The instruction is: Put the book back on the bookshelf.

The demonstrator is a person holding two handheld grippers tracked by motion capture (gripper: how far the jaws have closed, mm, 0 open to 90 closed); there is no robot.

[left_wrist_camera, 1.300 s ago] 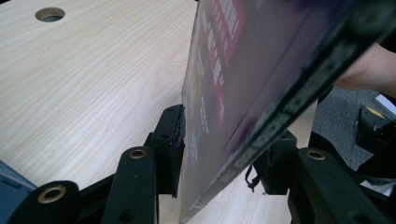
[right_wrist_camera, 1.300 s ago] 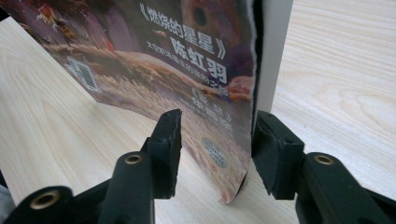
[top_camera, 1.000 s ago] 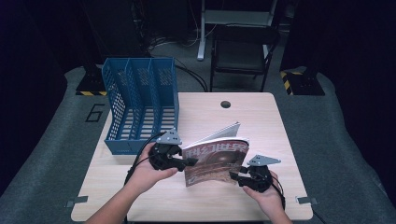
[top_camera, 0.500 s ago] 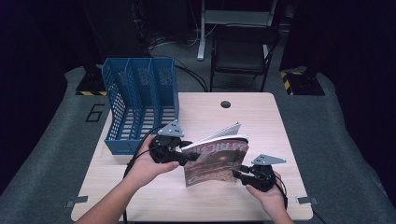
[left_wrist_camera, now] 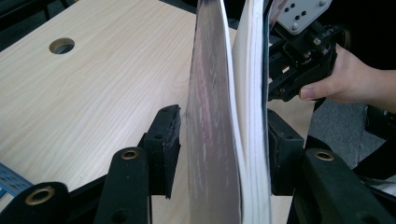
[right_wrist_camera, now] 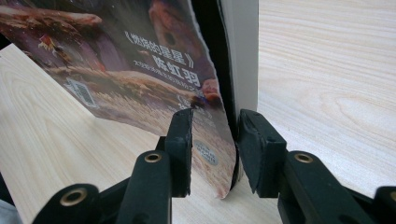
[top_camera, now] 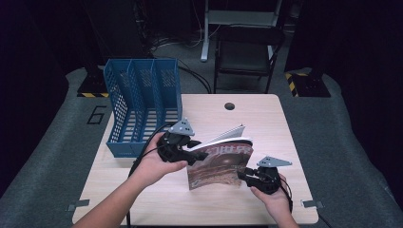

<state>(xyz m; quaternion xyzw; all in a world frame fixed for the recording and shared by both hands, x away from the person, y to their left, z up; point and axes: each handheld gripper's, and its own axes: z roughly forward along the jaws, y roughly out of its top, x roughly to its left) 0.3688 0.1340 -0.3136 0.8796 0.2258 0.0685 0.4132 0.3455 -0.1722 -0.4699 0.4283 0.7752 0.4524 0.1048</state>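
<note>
Item: blue file rack (top_camera: 142,107), three upright slots, standing at the left rear of the bench (top_camera: 256,118), empty as far as the high view shows. It lies just behind and left of the left gripper (top_camera: 190,154).

Item: left gripper, held at the magazine's upper left edge. In the left gripper view its fingers (left_wrist_camera: 166,140) straddle that edge. The right pad seems to lie against the page block, the left pad stands off the cover with a gap, so the fingers are spread around the magazine, not pinching it. They have just been easing closed a little.

Item: magazine (top_camera: 221,164), raised on edge above the bench centre, cover toward the person, pages fanning at the top. Long axis runs left to right, from one gripper to the other.

Item: right gripper (top_camera: 244,178), at the magazine's lower right corner. Its fingers (right_wrist_camera: 182,140) have just been closing; the corner hangs between them, likely touched on the right side only, the left pad apart.

Nearest to the rack: the left hand.
</note>
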